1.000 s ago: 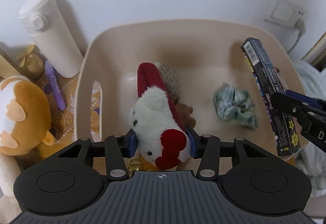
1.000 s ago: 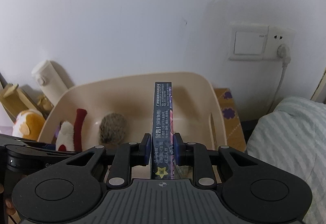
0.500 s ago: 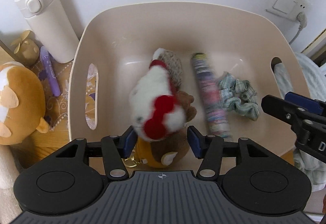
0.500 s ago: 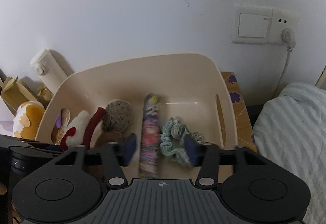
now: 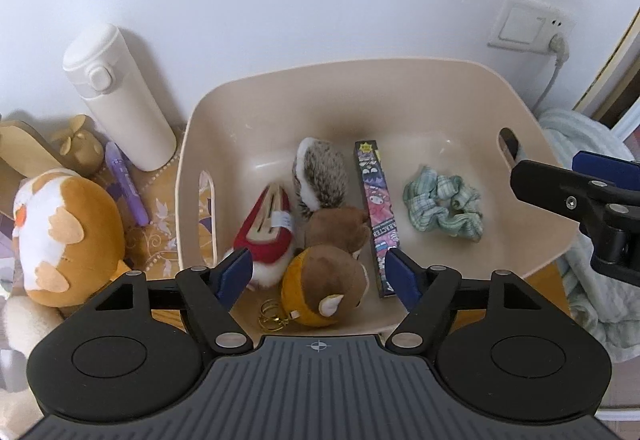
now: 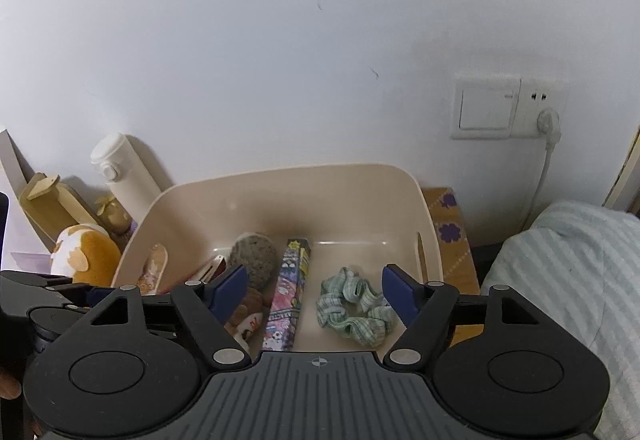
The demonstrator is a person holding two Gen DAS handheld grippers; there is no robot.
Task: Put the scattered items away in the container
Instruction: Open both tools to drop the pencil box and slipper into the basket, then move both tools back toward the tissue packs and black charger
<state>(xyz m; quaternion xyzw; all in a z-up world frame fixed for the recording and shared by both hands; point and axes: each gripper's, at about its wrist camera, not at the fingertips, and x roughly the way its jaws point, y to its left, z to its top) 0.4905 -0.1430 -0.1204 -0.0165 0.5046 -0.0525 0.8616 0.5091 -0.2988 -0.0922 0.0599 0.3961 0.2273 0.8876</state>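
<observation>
**Both grippers wide open over the filled bin**

The left gripper (image 5: 318,274) has its blue fingers spread far apart. It holds nothing. It hangs over the near edge of the beige plastic bin (image 5: 248,96). The right gripper (image 6: 314,290) is spread just as wide and holds nothing too. In the left view its black finger pokes in from 3 o'clock, beside the bin's right wall.

Inside the bin lie the toys. A red and white plush toy (image 5: 266,230) lies at 9 o'clock, near the left blue finger. A brown squirrel plush with a fluffy grey tail (image 5: 326,208) lies in the middle, touching it. A long thin box with cartoon pictures (image 5: 376,214) lies flat just right of the squirrel. A green checked hair scrunchie (image 5: 442,204) rests at 3 o'clock, apart from the box.

Outside the bin, at 10 o'clock, stands a white flask (image 5: 120,96). An orange and white plush animal (image 5: 64,228) and a purple pen (image 5: 126,188) lie left of the bin.
</observation>
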